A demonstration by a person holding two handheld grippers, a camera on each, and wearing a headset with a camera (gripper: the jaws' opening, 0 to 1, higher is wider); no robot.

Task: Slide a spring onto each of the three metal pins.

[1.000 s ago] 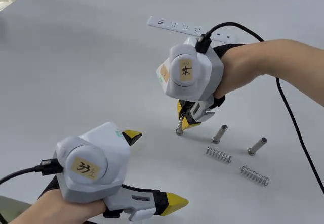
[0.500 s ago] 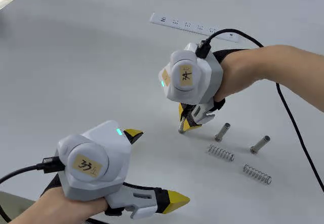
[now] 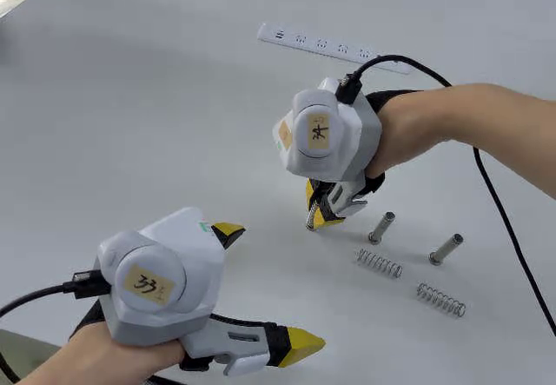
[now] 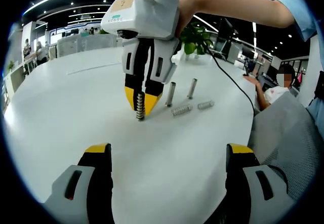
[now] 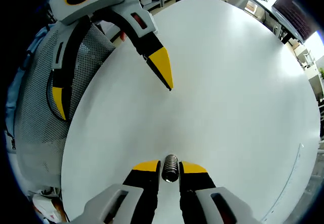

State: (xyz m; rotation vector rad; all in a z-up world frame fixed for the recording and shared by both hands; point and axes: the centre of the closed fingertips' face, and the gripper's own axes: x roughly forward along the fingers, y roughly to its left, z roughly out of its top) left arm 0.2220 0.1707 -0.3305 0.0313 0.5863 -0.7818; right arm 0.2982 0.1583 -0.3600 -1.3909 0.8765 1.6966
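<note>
left gripper (image 3: 266, 288): near left, low over the table (image 3: 130, 98). Jaws spread wide, nothing in them. Idle.
right gripper (image 4: 144, 96): left of the pin row, pointing straight down. Jaws closed in on a spring (image 5: 171, 168), pinching it from both sides.
held spring: upright between the yellow tips, lower end at or close to the table. Looks threaded over the leftmost pin, which is hidden by the coil and the tips. Can't tell if it's fully seated.
middle pin (image 3: 380, 227): upright, bare, just right of the right gripper.
right pin (image 3: 445, 248): upright, bare, further right.
loose spring (image 3: 379, 263): lying flat, just nearer than the middle pin.
second loose spring (image 3: 440, 300): lying flat, nearer than the right pin.
step: judged to be pin one of three, with the spring going down over it. Two pins are not yet done.
next: let go of the held spring and lift straight up so neither it nor the pin tips. Then grab the loose spring by its side, stand it upright and line its bore up over the middle pin.
</note>
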